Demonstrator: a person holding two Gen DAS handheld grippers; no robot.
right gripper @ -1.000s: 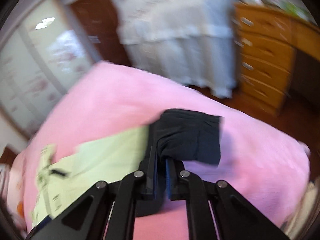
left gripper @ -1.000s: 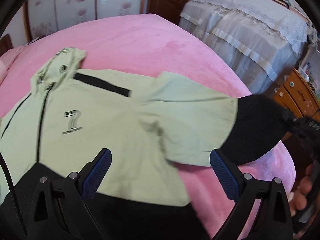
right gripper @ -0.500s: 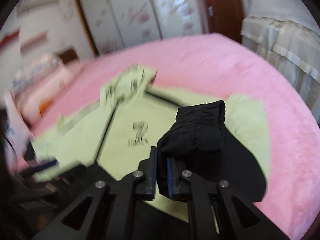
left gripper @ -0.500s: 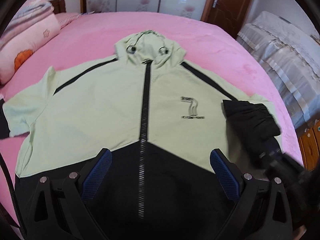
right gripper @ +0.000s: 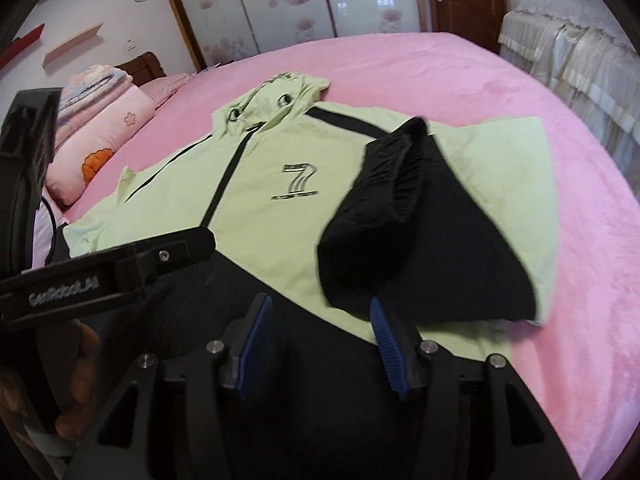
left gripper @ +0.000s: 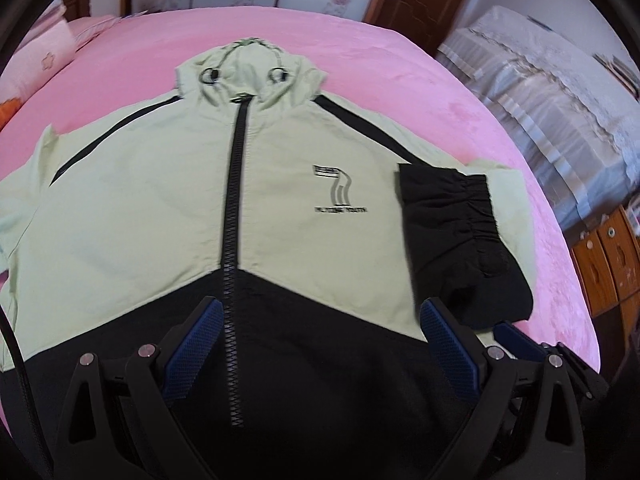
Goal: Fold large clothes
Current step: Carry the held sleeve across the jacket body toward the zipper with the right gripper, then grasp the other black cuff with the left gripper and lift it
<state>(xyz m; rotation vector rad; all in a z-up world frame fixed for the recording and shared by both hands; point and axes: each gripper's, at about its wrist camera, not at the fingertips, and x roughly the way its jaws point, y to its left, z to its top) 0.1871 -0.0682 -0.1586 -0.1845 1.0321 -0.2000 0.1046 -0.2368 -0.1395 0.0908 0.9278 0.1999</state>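
Observation:
A light green and black hooded jacket [left gripper: 160, 208] lies front up on the pink bed, zipper shut, hood at the far end. Its right sleeve with the black cuff [left gripper: 460, 232] lies folded in over the jacket's right side; it also shows in the right wrist view [right gripper: 400, 208]. My left gripper [left gripper: 320, 336] is open and empty above the black hem. My right gripper [right gripper: 320, 332] is open and empty just behind the folded sleeve. The left sleeve [left gripper: 24, 184] lies spread out at the left.
The pink bed [left gripper: 400, 80] holds the jacket. Pink pillows [right gripper: 100, 128] lie at the head. A white-covered bed [left gripper: 560, 100] and a wooden dresser [left gripper: 608, 256] stand to the right. The left gripper's body [right gripper: 100, 264] shows in the right wrist view.
The right gripper has carried the black-cuffed sleeve over the jacket, opened and let it go. The left gripper has swung to face the jacket's front.

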